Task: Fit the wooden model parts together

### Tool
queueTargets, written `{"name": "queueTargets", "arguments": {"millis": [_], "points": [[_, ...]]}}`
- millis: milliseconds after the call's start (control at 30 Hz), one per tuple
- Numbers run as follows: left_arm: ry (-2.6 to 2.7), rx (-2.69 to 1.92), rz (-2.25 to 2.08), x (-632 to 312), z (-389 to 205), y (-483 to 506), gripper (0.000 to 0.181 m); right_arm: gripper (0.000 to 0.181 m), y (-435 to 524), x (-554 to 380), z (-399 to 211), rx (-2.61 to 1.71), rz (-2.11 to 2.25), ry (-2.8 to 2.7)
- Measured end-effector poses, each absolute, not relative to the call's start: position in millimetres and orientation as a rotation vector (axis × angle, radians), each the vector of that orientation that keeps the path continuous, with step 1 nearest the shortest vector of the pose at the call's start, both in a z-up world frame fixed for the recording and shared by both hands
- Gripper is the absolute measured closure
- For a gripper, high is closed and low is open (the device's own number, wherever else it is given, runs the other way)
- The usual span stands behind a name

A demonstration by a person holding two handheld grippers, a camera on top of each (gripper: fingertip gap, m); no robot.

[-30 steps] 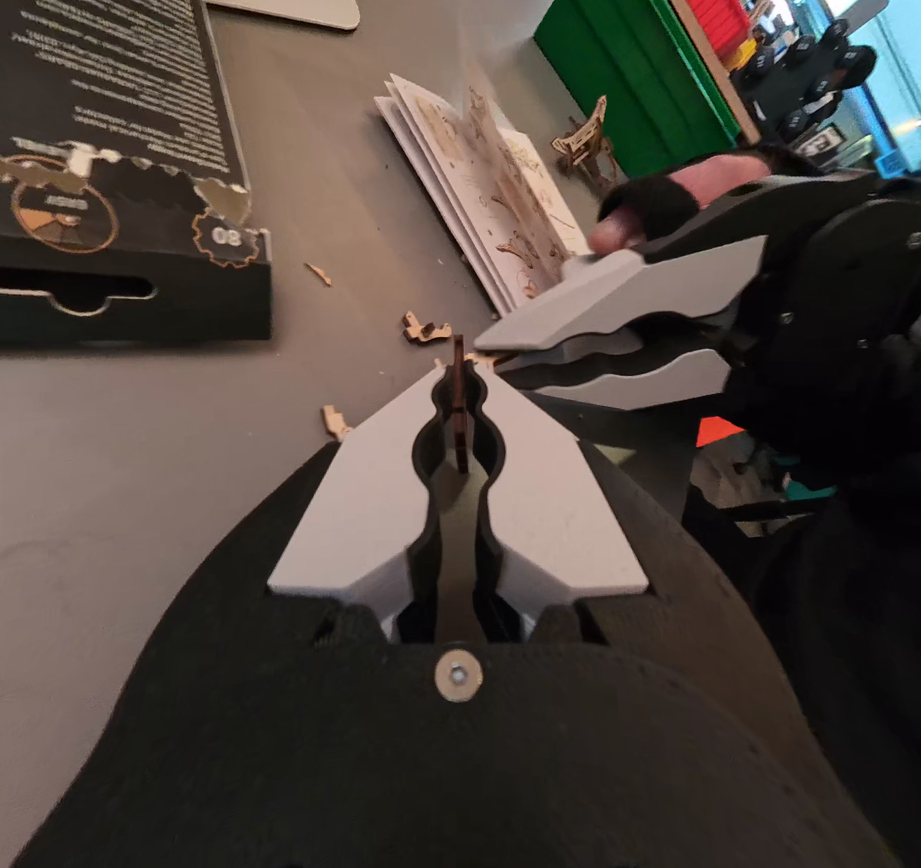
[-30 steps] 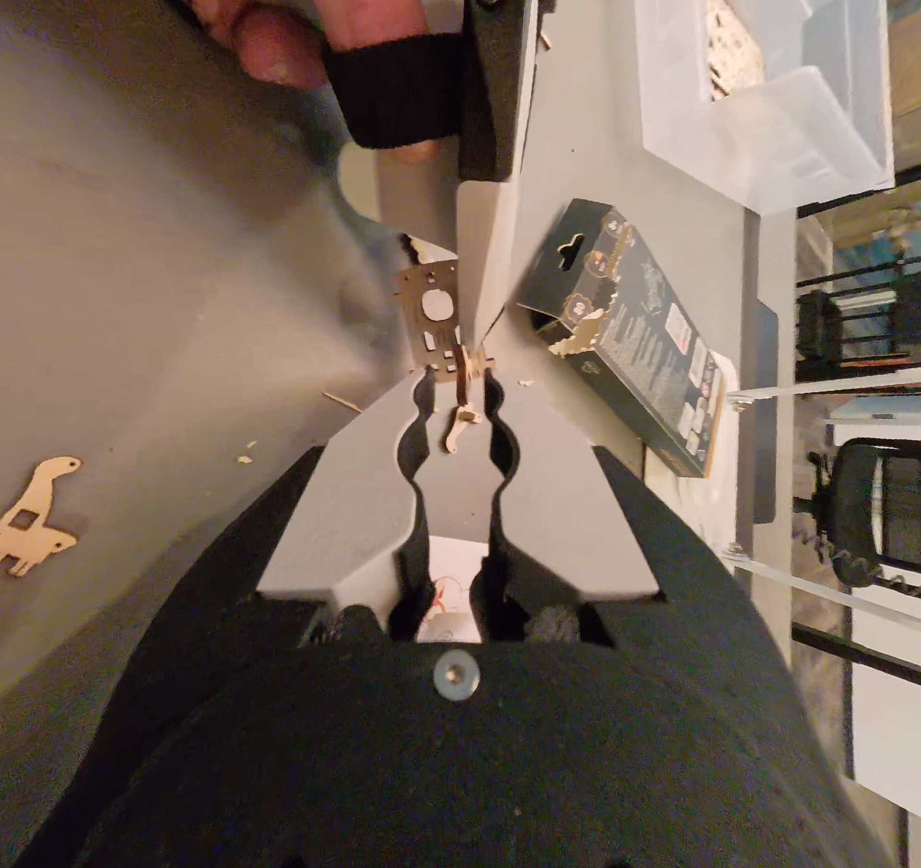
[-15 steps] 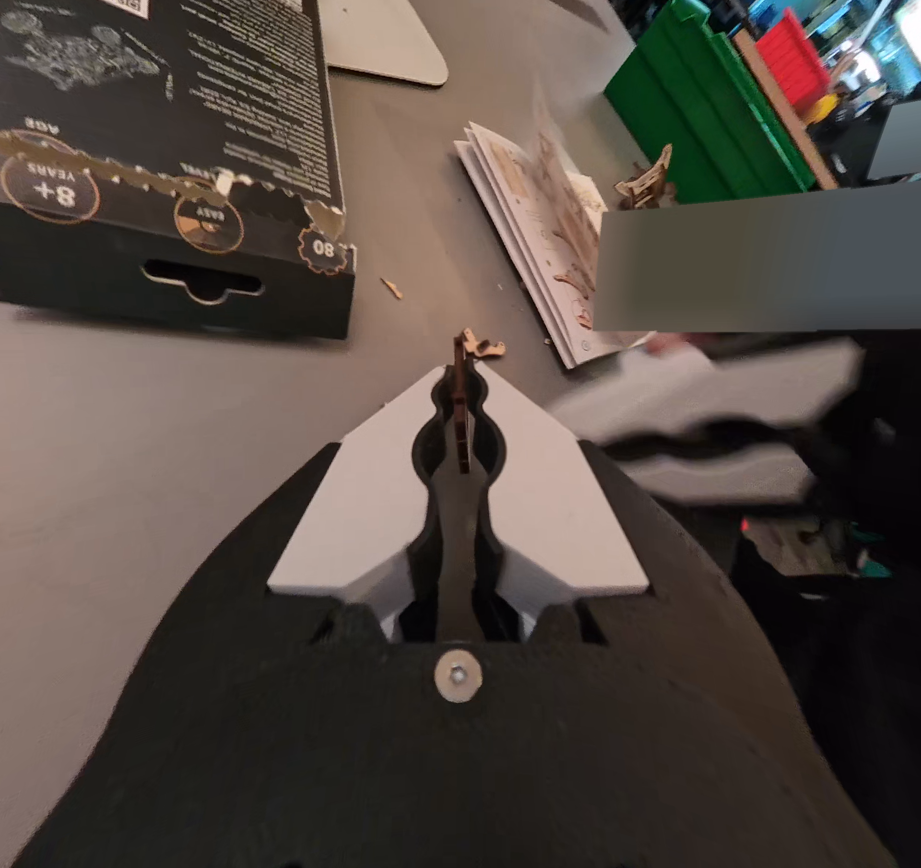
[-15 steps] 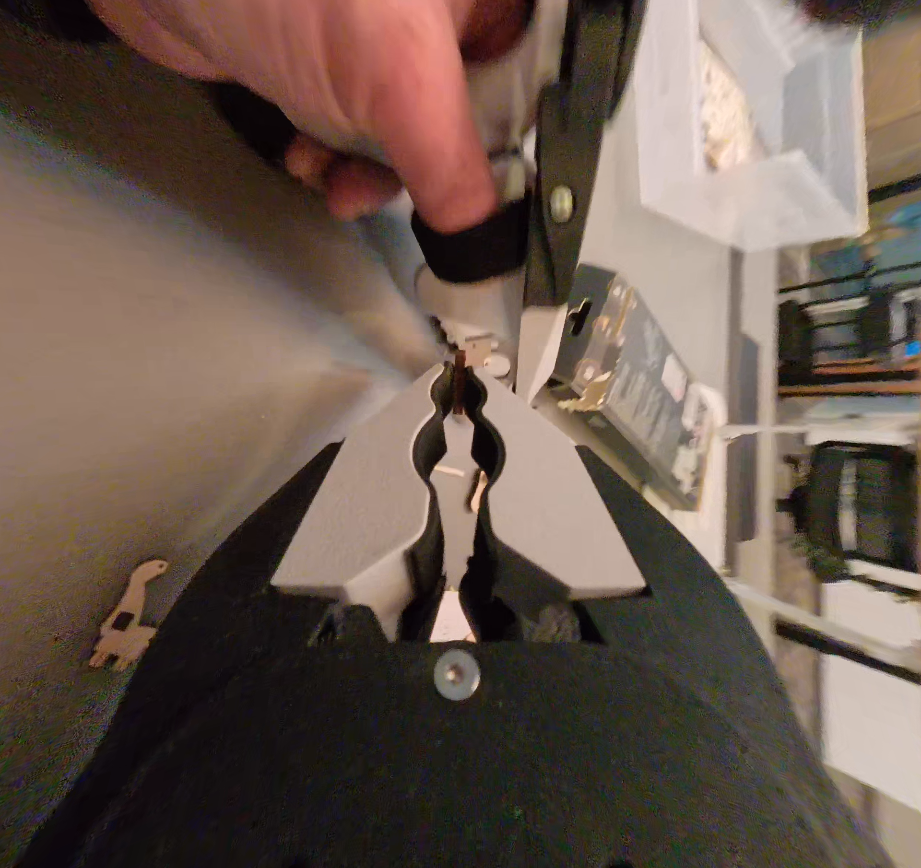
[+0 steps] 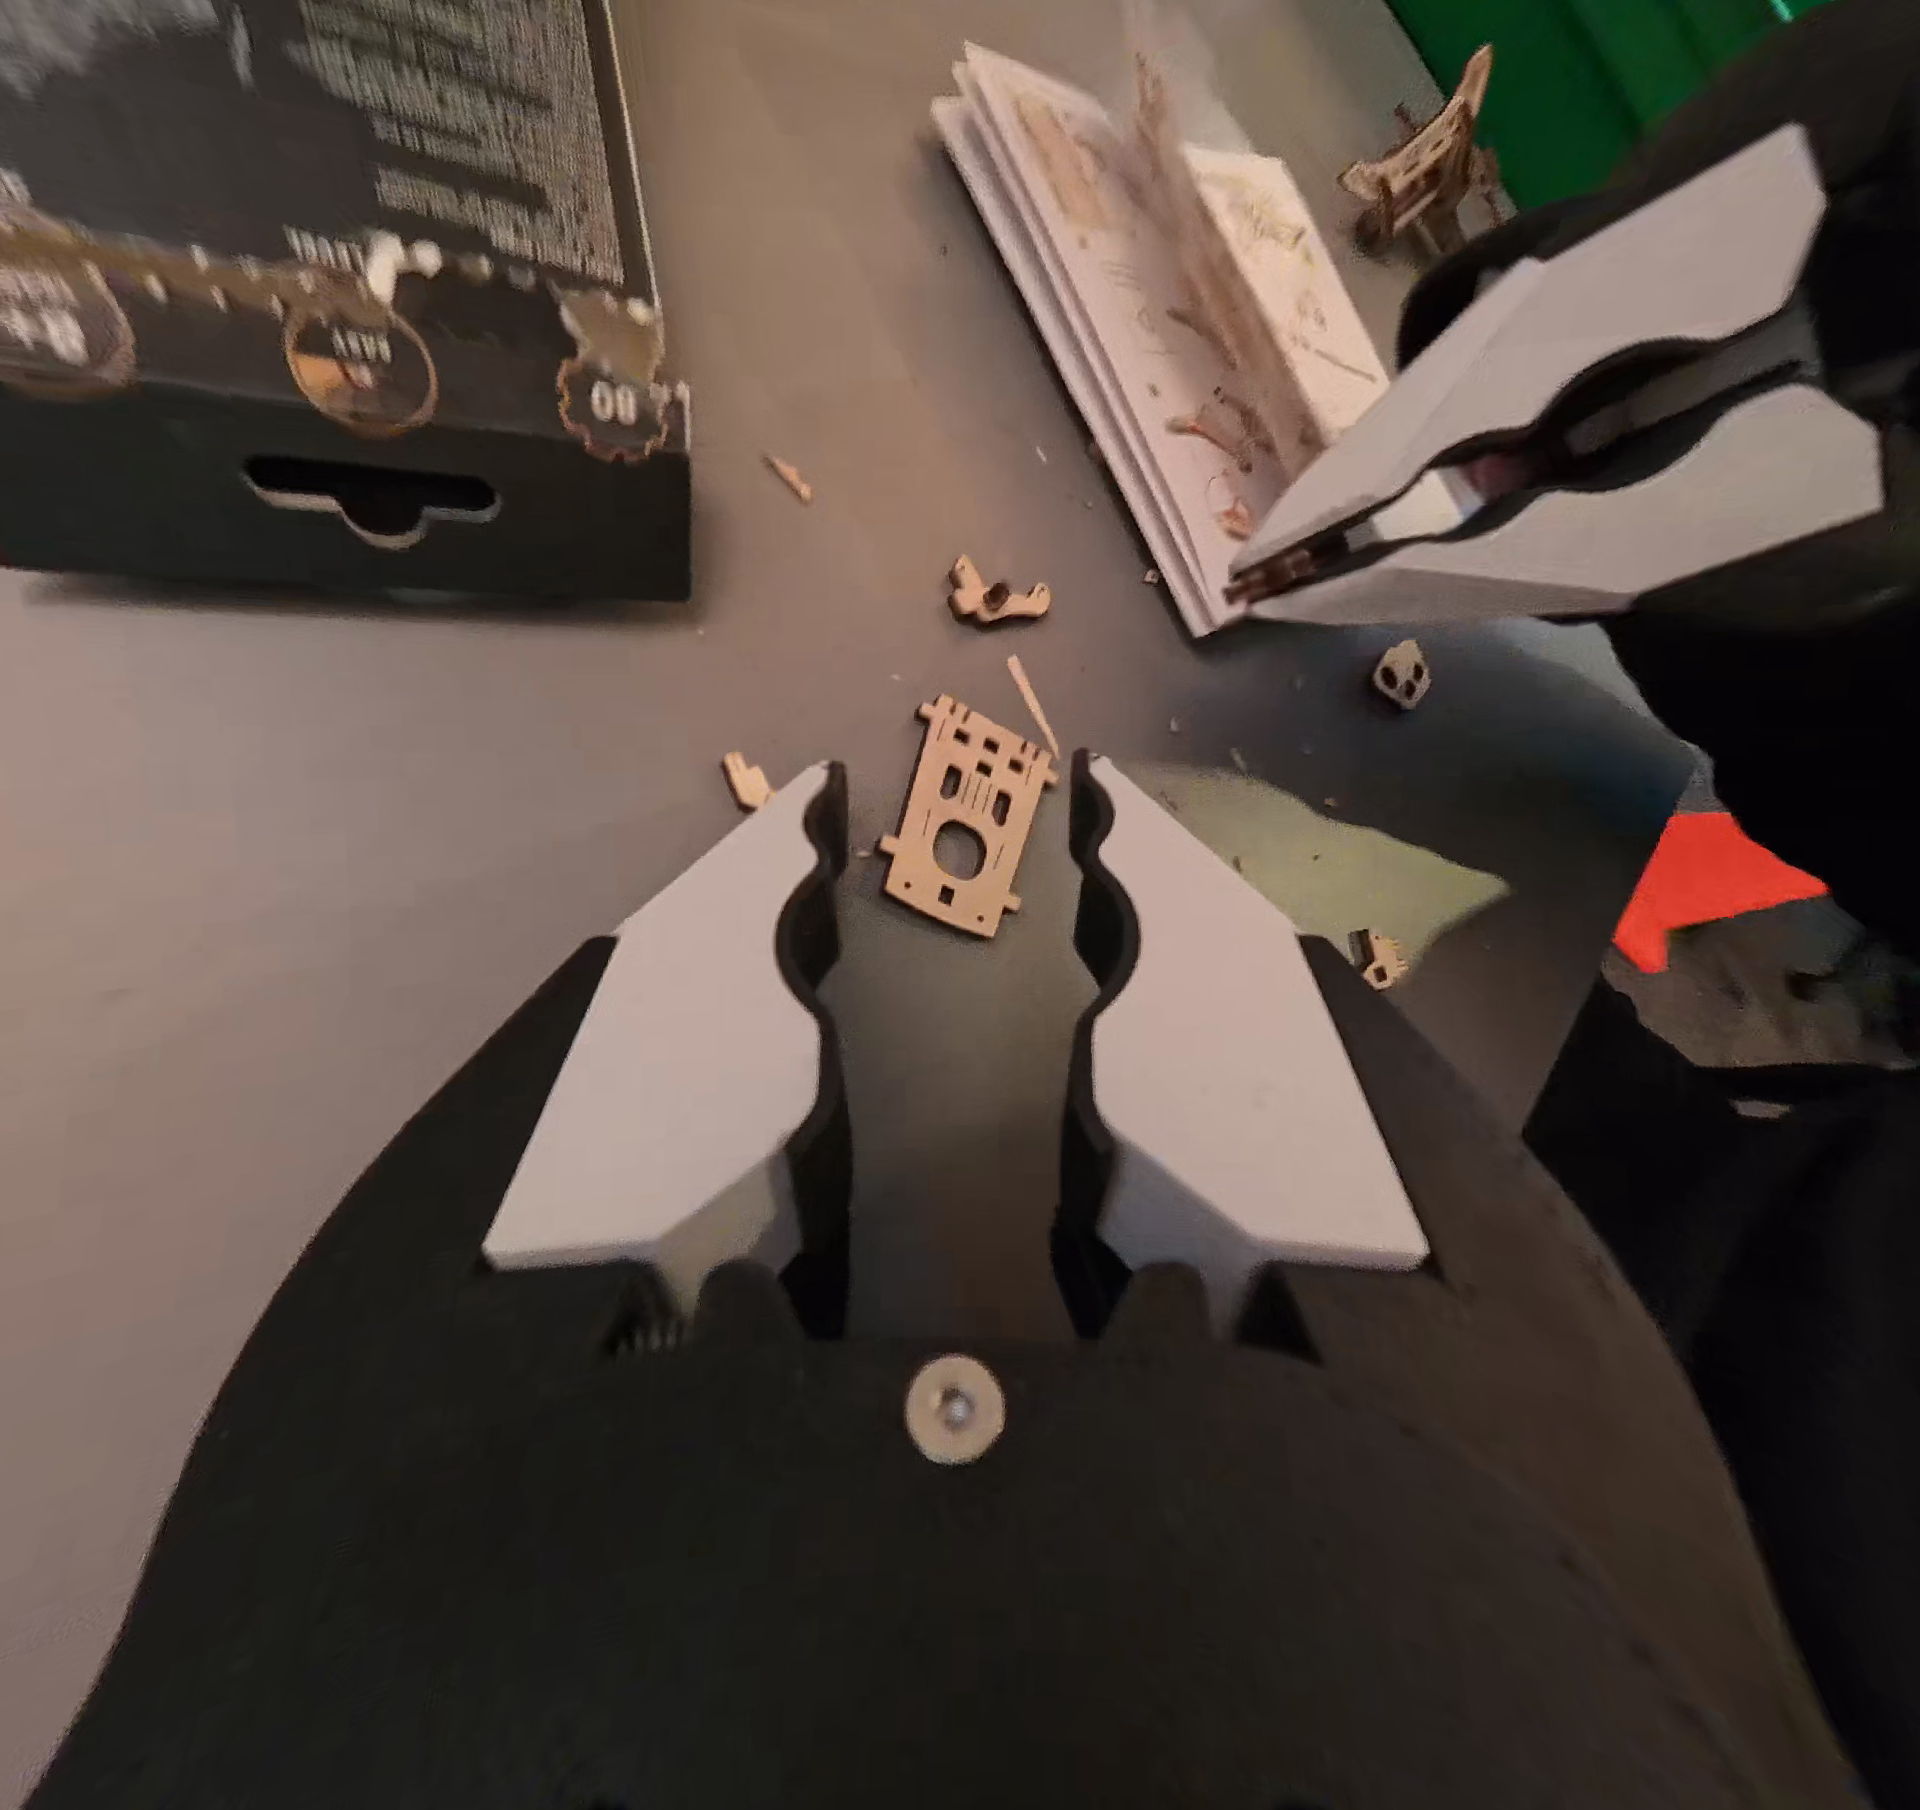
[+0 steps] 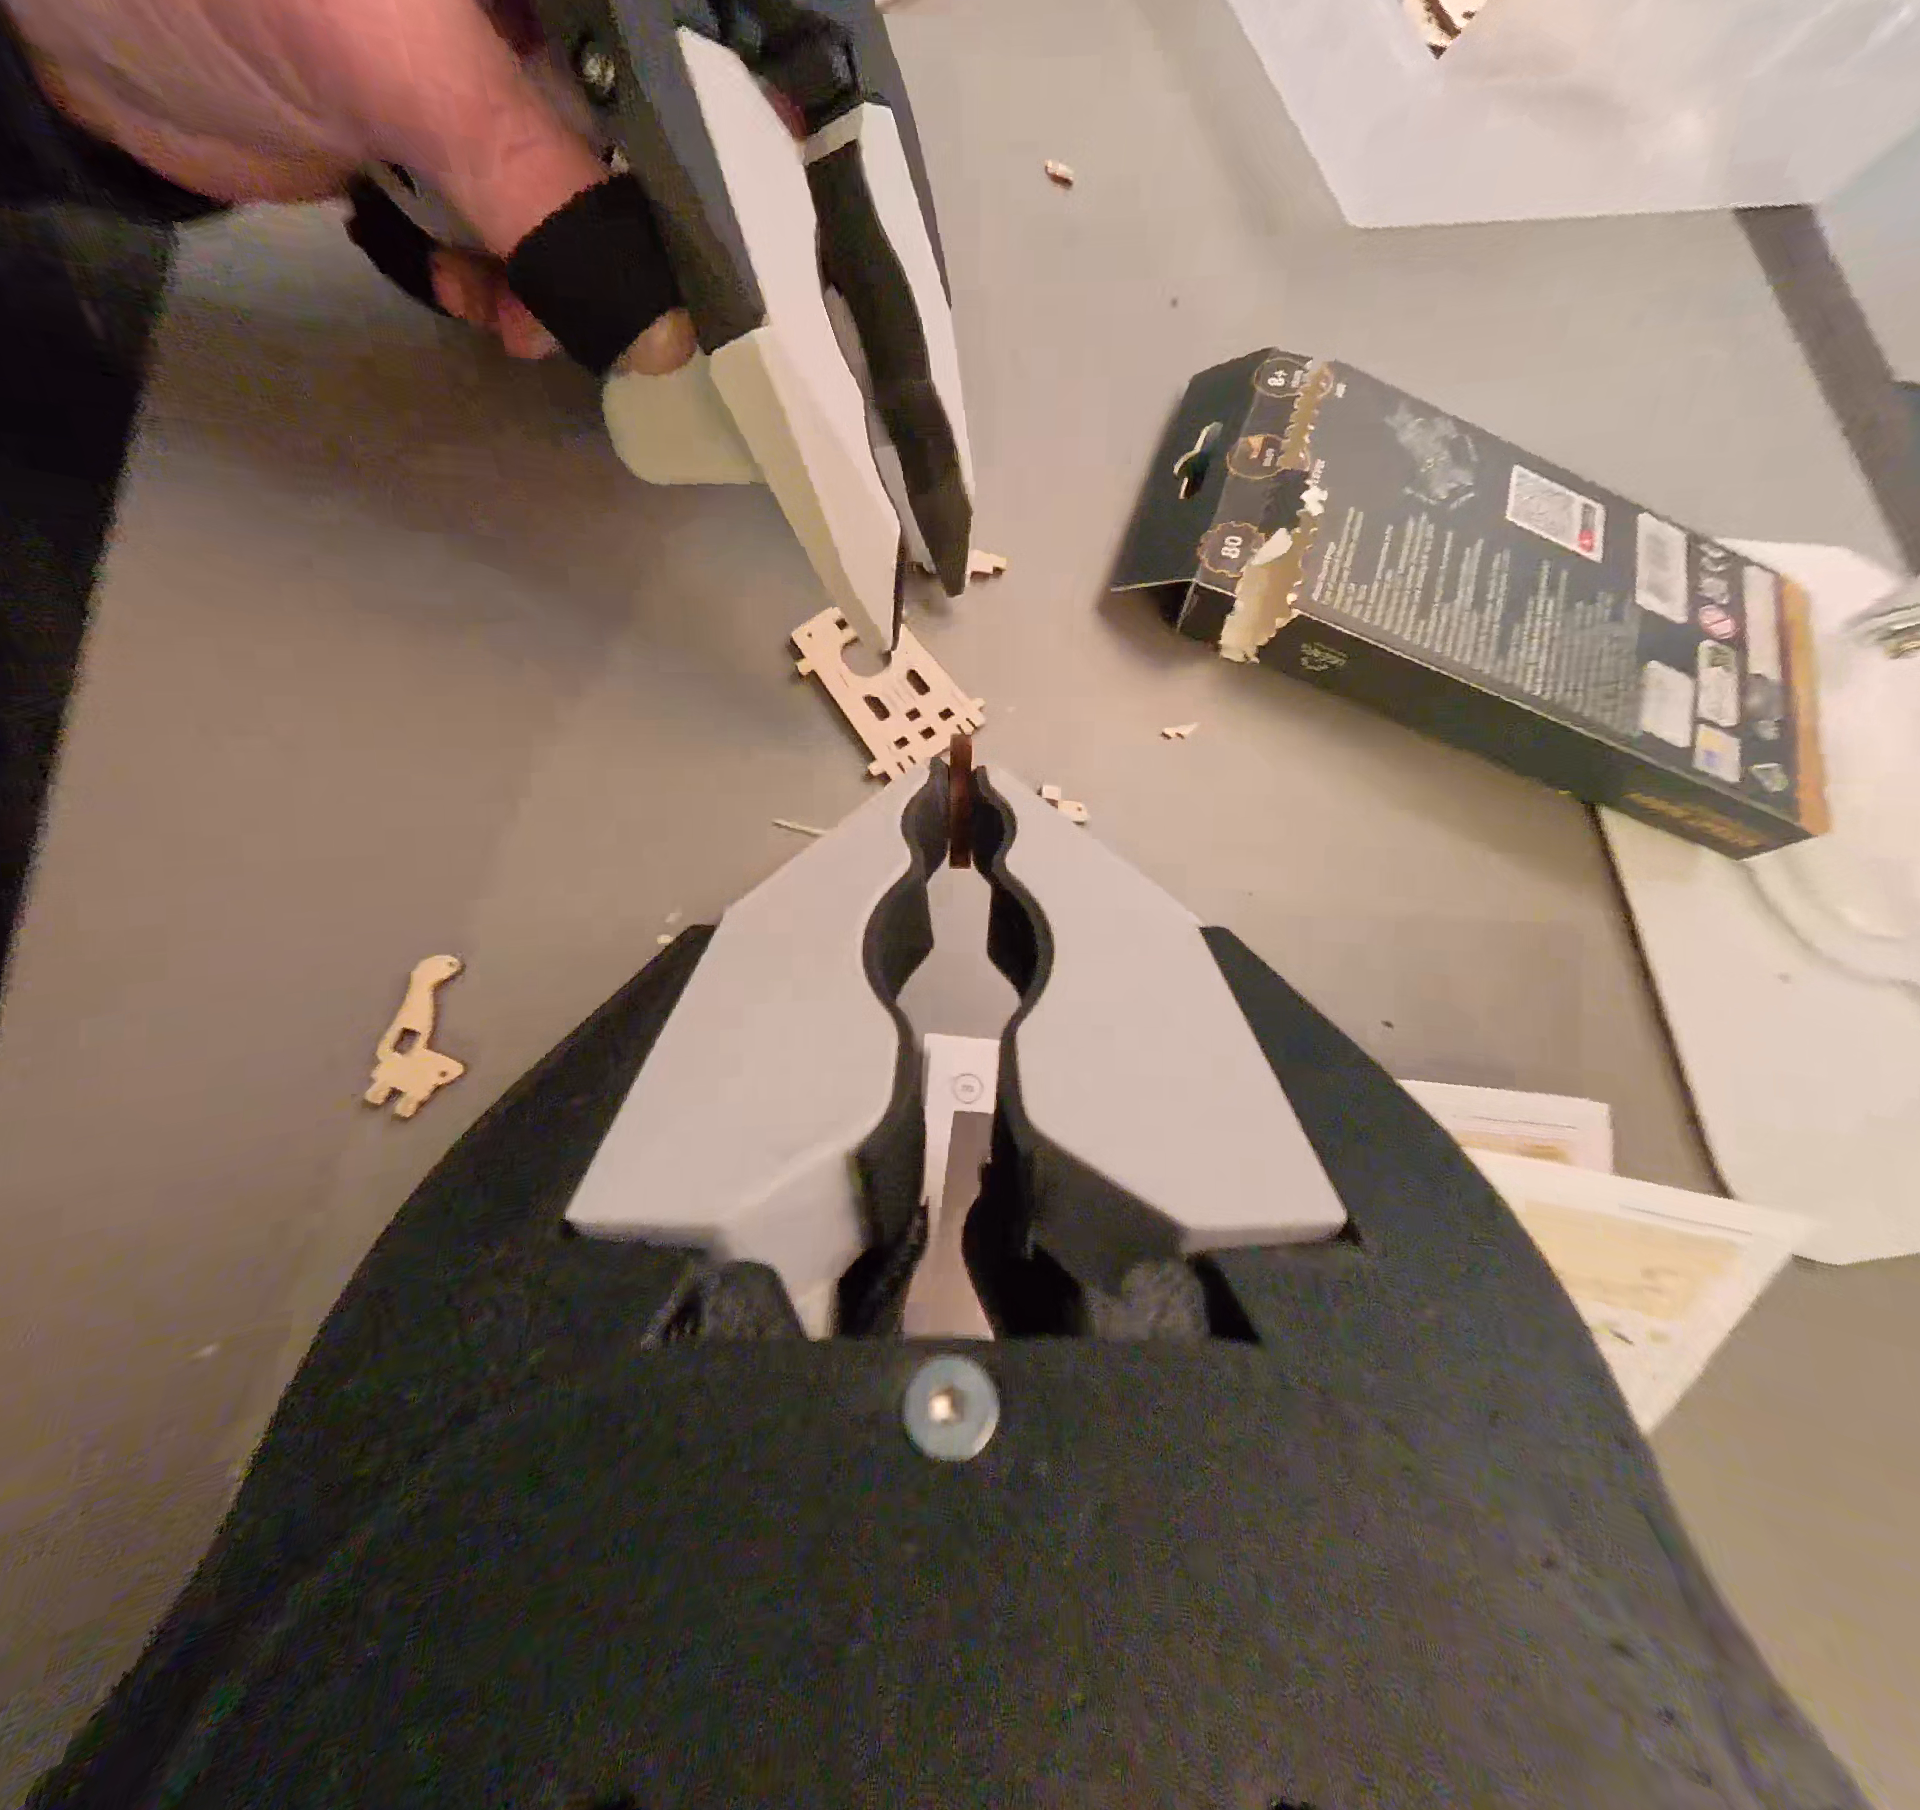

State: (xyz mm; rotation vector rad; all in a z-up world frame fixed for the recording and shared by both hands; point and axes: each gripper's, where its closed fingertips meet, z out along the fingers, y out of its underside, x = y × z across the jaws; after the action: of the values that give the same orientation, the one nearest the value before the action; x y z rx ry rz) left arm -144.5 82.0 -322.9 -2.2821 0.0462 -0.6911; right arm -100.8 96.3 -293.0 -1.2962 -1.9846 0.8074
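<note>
1. A moment ago the left gripper (image 5: 954,773) was clamped on the flat wooden plate (image 5: 966,833), held edge-up; now its fingers are spread wide and the plate lies flat on the grey table (image 5: 312,825) between the tips, gripped by nothing.

2. The right gripper (image 6: 961,796) is pressed together on a small wooden part (image 6: 960,796) — seen edge-on, a thin dark sliver standing up at the very tips, just beside the plate's toothed end.

3. That reads as the joint not being made: the two pieces are apart, so the plate probably needs regripping or pinning before the small part can be pushed in.

4. In the left wrist view the plate's long axis runs away from the camera, tipped slightly to the right; the toothed, tabbed end points far, the round hole sits toward the near end.

5. A black box (image 5: 343,233) and an open booklet (image 5: 1164,306) lie beyond — well apart from the plate
</note>
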Motion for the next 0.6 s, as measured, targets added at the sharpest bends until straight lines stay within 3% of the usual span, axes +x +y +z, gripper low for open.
{"name": "queueTargets", "arguments": {"millis": [233,400,467,600], "points": [[0.179,-1.928,-1.01,-101.8,-240.4,88.1,0.144,0.181,99.0,-103.1,-256.7,-0.887,0.535,-1.861],[0.184,-1.877,-1.067,-87.2,-232.0,88.9,0.151,0.181,92.1,-104.4,-243.6,-0.697,0.267,-1.827],[0.181,-1.856,-1.06,-89.2,-230.4,87.9,0.175,0.181,90.2,-103.8,-239.1,-0.675,0.246,-1.808],[0.169,-1.843,-1.018,-87.7,-231.6,89.8,0.176,0.181,92.0,-103.8,-237.8,-0.691,0.201,-1.801]]}}
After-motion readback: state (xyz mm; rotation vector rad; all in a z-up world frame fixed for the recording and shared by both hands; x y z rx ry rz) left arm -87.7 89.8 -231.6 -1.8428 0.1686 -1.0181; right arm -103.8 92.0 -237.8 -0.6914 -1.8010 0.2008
